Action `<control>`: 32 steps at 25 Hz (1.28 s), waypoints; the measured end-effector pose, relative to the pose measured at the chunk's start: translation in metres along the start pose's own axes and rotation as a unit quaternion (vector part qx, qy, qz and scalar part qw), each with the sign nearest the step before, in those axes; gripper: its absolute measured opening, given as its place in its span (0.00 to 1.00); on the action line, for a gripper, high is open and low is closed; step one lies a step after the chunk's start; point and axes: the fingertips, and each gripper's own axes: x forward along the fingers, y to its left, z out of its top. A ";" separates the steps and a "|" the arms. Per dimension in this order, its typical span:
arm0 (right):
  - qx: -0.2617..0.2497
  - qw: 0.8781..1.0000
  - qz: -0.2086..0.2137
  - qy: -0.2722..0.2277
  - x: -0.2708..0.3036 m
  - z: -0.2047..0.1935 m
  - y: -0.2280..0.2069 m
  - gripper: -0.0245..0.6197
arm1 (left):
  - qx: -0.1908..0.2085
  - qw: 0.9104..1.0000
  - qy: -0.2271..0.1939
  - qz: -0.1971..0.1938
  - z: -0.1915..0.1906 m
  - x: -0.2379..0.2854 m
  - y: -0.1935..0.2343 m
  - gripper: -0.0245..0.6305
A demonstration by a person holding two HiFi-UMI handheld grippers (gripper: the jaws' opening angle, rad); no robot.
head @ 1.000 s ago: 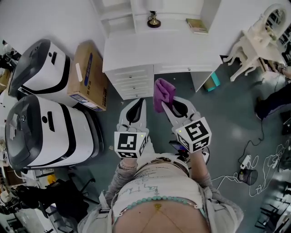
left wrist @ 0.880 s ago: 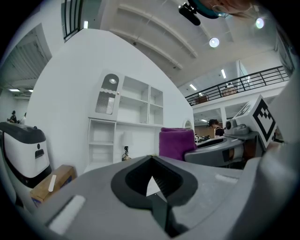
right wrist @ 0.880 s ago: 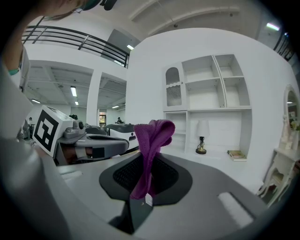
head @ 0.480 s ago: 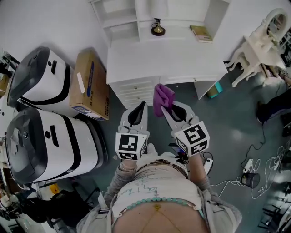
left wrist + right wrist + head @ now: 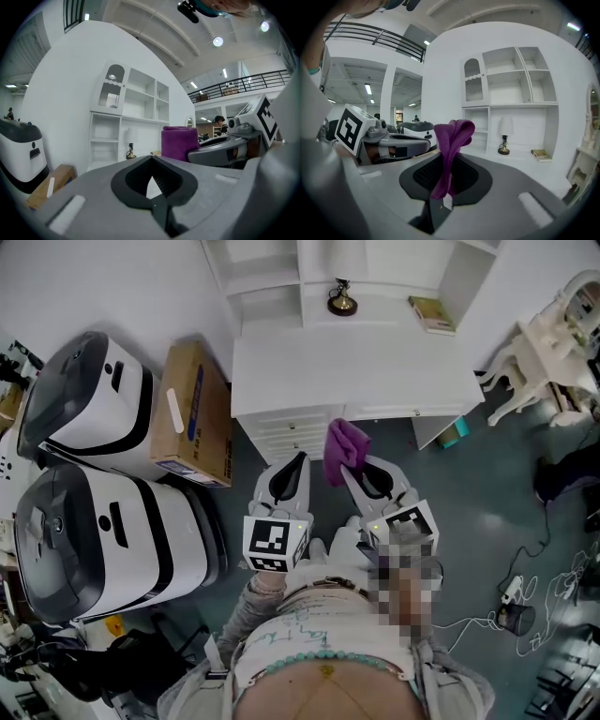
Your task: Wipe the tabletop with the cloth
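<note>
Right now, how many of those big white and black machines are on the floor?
2. Both machines stand at the left: one beside the cardboard box, the other nearer the person. More could sit outside the picture.

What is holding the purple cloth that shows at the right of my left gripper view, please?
Observer: The right claw is shut on the purple knitted cloth, which sticks up past its tips.
Operator: Thanks. Has it reached the tabletop?
Observer: Not yet, by the head view: it shows against the drawer front of the white desk.
Operator: Anything else on it?
Observer: A small white tag hangs from it between the jaws.
</note>
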 end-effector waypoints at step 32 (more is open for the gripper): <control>-0.032 0.997 0.067 0.005 0.078 0.034 -0.183 0.16 | 0.004 0.999 -0.001 0.053 0.035 0.197 0.006 0.04</control>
